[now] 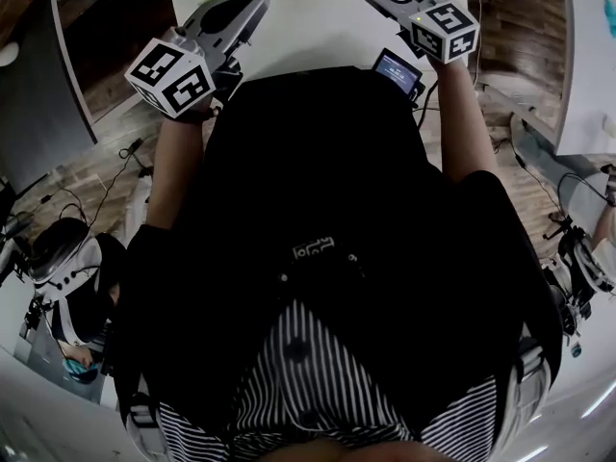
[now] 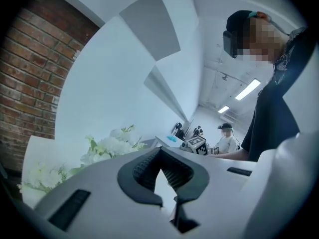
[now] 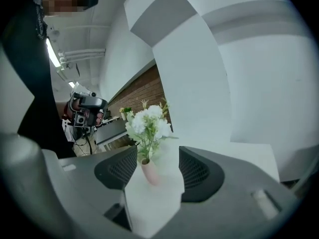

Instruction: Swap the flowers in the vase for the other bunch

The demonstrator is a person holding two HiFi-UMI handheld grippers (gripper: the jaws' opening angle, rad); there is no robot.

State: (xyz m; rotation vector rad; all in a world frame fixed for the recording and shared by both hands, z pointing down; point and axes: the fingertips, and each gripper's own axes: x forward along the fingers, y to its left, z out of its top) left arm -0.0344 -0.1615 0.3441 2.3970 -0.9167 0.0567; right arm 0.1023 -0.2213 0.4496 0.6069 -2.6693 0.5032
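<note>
Two bunches of white flowers here. One stands in a small, smooth pink vase (image 3: 148, 172), narrow and rounded, on the matte white bench (image 3: 239, 156), its fluffy blooms (image 3: 147, 125) on thin green stems. To the left of the vase, the other bunch (image 2: 107, 148) rests on the bench, with the same pale petals and green leaves. Just short of the vase, the right tongs (image 3: 157, 156) are spread wide, gripping nothing. Over by the loose bunch, the left tongs (image 2: 160, 153) are pinched together, empty.

left gripper (image 2: 159, 151): jaw tips seen closed together, nothing gripped | white flowers (image 2: 107, 147): seen beyond the jaws, to the left | brick wall (image 2: 30, 83): seen far left | person (image 2: 279, 113): dark-clothed, at right edge
</note>
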